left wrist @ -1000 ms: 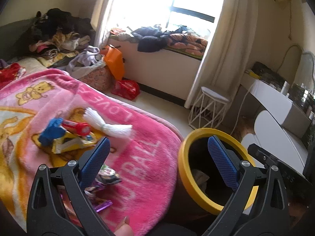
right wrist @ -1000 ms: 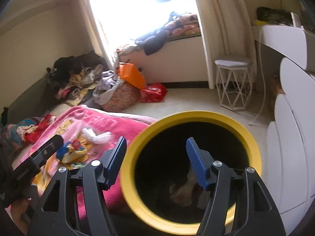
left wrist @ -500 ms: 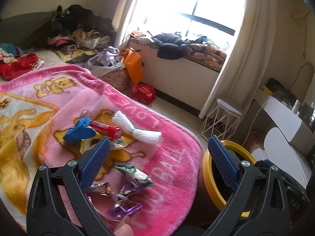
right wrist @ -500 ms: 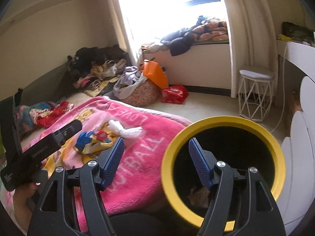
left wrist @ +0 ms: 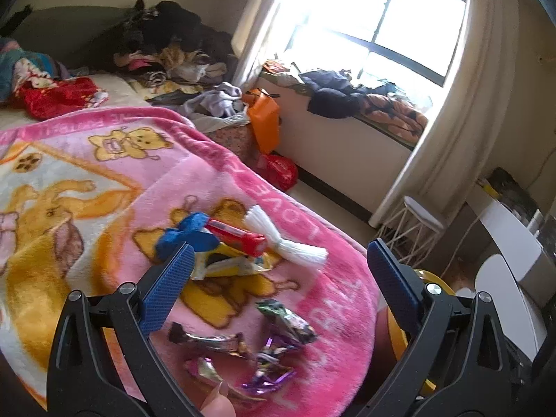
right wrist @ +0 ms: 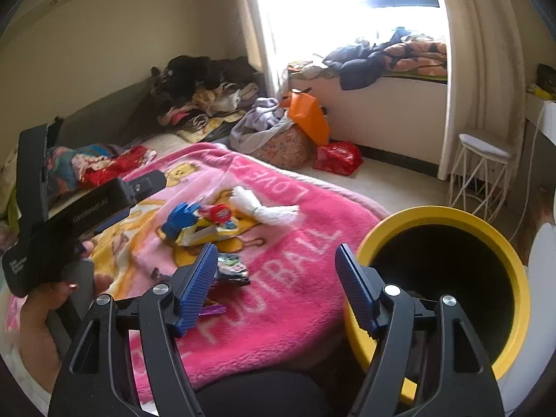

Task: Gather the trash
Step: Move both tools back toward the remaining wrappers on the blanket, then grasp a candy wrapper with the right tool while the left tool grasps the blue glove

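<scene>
Trash lies on a pink blanket (left wrist: 87, 180): a blue crumpled piece (left wrist: 186, 234), a red tube wrapper (left wrist: 236, 238), a yellow packet (left wrist: 229, 266), a white tassel (left wrist: 285, 238) and several shiny candy wrappers (left wrist: 278, 344). My left gripper (left wrist: 278, 292) is open and empty above the candy wrappers. My right gripper (right wrist: 276, 285) is open and empty, over the blanket's edge beside the yellow-rimmed black bin (right wrist: 448, 278). The same trash pile (right wrist: 208, 224) shows in the right wrist view. The bin's rim (left wrist: 429, 281) peeks out behind the left gripper's right finger.
A white wire stool (right wrist: 481, 170) stands by the curtain. An orange bag (right wrist: 309, 118), a red bag (right wrist: 337, 158) and a laundry basket (right wrist: 278, 139) sit on the floor by the window bench. Clothes are piled at the bed's far end (left wrist: 166, 45). White furniture (left wrist: 504, 243) is at the right.
Both grippers have swung left, away from the bin and toward the blanket. The trash pile and candy wrappers now sit centred in the left view. Both stay open.
</scene>
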### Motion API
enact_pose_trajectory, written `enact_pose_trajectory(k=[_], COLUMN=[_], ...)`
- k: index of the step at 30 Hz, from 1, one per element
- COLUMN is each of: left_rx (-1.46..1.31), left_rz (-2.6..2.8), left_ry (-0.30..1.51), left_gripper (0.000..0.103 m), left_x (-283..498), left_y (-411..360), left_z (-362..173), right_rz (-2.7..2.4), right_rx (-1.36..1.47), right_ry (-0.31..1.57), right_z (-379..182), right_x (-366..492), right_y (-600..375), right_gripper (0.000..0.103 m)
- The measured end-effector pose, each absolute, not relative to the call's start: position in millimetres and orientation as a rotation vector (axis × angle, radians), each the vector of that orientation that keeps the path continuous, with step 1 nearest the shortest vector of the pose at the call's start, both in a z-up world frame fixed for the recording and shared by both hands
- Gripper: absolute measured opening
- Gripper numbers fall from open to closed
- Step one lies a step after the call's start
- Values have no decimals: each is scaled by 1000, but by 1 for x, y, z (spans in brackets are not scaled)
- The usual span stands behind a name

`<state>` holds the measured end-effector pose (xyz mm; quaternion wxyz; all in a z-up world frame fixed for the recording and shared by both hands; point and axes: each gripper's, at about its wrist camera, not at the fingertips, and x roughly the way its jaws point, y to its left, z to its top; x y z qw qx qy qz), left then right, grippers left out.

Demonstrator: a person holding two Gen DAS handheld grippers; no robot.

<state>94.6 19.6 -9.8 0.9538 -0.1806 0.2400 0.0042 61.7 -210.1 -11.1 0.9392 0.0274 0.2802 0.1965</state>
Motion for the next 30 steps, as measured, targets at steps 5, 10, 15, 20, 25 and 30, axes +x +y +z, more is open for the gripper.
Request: enact_pose_trajectory(k=[5,10,15,20,25,30], left_rx=[-388,-403,-417,-433,-443,-432], left_rz=[53,100,144,185,207,186], left_ry=[488,498,517,544,582,632], left_gripper=[92,92,92,91,91,84], left_x=[94,93,94,98,105,123], left_y=[39,59,78,96,111,120], left_z=[-13,-19,-29,-42,-56,-64], right_rz=[440,474,491,476,507,567], right_rx=[23,1,-22,-1,56,48], right_ry=[592,635,677,775,828,880], right_z=[-15,-24,-35,-51,-56,-57], right_x=[65,73,84,107,130,152], right_y=[-192,-173,-164,-165,-158,-133], right_gripper=[68,68,60,51,51,51])
